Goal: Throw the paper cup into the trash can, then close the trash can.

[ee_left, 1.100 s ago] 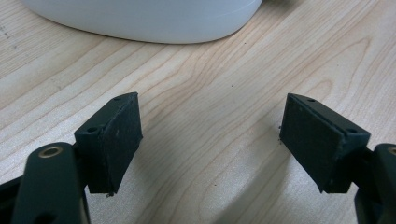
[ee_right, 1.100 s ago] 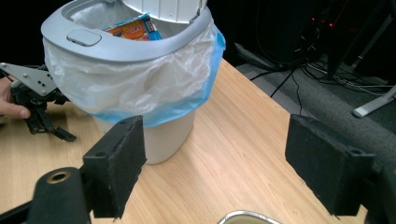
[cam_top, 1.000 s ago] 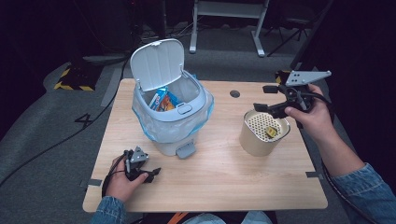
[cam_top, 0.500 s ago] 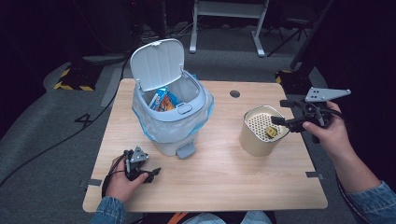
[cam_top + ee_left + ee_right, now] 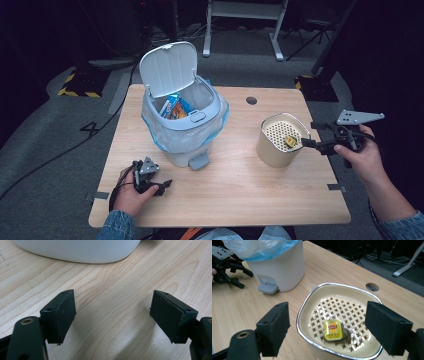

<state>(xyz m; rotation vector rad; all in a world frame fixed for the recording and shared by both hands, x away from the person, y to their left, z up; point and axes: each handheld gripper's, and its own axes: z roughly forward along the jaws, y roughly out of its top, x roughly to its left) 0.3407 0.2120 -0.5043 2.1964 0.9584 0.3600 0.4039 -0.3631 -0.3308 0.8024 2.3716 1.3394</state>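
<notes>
A cream metal container (image 5: 270, 150) with a perforated insert stands right of centre on the wooden table (image 5: 240, 195). A yellow-labelled tea bag (image 5: 290, 141) lies on the insert. My right gripper (image 5: 310, 134) hovers open at the container's right rim. In the right gripper view its jaws (image 5: 330, 325) straddle the container (image 5: 312, 297), with the tea bag (image 5: 333, 330) between and below them. My left gripper (image 5: 162, 184) rests open on the table near the front left. Bare wood lies between its pads (image 5: 65, 312) in the left gripper view.
A white pedal bin (image 5: 185, 145) with a blue liner stands left of centre, lid up, with snack packets (image 5: 175, 107) inside. Its pedal (image 5: 198, 161) faces the front edge. A cable hole (image 5: 251, 100) sits behind the container. Dark floor and stands surround the table.
My right gripper has swung from the table's far right edge forward and down to the container's right rim. The left gripper has stayed put.
</notes>
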